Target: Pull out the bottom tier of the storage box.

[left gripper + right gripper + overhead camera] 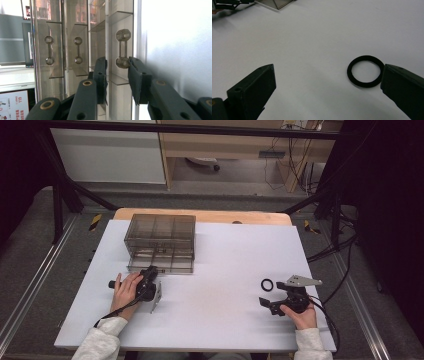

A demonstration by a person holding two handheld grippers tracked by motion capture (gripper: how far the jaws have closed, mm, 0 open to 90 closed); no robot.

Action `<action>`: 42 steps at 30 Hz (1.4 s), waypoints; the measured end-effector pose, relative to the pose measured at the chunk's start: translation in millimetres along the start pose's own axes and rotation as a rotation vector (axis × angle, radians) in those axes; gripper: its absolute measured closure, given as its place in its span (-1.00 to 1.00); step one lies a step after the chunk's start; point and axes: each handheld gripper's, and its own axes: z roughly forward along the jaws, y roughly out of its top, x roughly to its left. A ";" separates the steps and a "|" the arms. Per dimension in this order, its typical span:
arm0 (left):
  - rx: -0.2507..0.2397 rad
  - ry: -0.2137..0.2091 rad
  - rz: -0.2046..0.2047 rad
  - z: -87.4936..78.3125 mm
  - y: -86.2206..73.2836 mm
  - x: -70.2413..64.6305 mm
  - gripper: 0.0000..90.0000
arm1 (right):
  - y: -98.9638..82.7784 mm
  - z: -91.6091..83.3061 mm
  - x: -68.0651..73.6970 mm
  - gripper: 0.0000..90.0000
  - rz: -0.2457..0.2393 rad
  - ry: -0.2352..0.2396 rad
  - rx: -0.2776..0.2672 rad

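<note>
Item one: the white-topped rectangular table point(215, 270). I am seeing it from the high view, its white sheet covering all but a strip of wood along the far edge.

Item two: the smoky transparent plastic drawer cabinet point(161, 242). It is standing toward the far left corner of the table, near the far edge, its drawer fronts facing the near edge. In the left tool view its fronts are appearing turned on their side, each carrying a clear dumbbell-shaped handle point(122, 48).

Item three: the left tool point(150, 277), held in my left hand point(126, 291). It is lying just in front of the cabinet's lowest drawers, rolled onto its side with its grey plate point(157, 296) pointing at the near edge. In its own view point(117, 72) the jaws are standing apart, released, the right one touching the lower knob of the nearest handle; nothing is being gripped.

Item four: the flat black rubber ring point(267, 284). It is lying flat on the table toward the right edge, roughly midway between the far and near edges, well apart from the cabinet.

Item five: the right tool point(265, 302), held in my right hand point(301, 315) near the near right corner. In its own view point(328, 82) the jaws are spread wide, released, and the ring point(365, 71) is resting on the table between them, just beside the tip of the right jaw, possibly touching it.
</note>
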 end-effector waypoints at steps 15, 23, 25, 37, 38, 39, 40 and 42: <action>-0.008 -0.004 -0.008 -2.0 0.7 -1.8 0.52 | 0.0 -0.1 0.3 -0.99 0.002 0.001 0.001; -0.001 -0.012 -0.015 -2.3 1.2 -2.5 0.51 | -0.1 0.3 0.2 -0.99 0.000 0.001 0.001; -0.001 -0.015 -0.019 -2.3 1.1 -2.5 0.51 | -0.1 0.3 0.3 -0.99 0.001 0.001 0.002; 0.000 -0.037 -0.045 -2.7 1.0 -1.0 0.44 | -0.2 0.7 0.3 -0.99 0.000 0.001 0.003; -0.001 -0.038 -0.051 -2.7 0.9 -0.9 0.43 | -0.2 0.6 0.3 -0.99 0.001 0.001 0.004; -0.001 -0.037 -0.056 -2.8 1.0 -0.5 0.40 | -0.3 0.7 0.1 -0.99 -0.002 0.000 0.004; 0.000 -0.036 -0.060 -3.0 1.0 0.0 0.37 | -0.2 0.7 0.2 -0.99 0.000 0.000 0.004; 0.003 -0.033 -0.063 -3.7 1.7 1.6 0.32 | -0.2 0.6 0.2 -0.99 0.000 0.001 0.003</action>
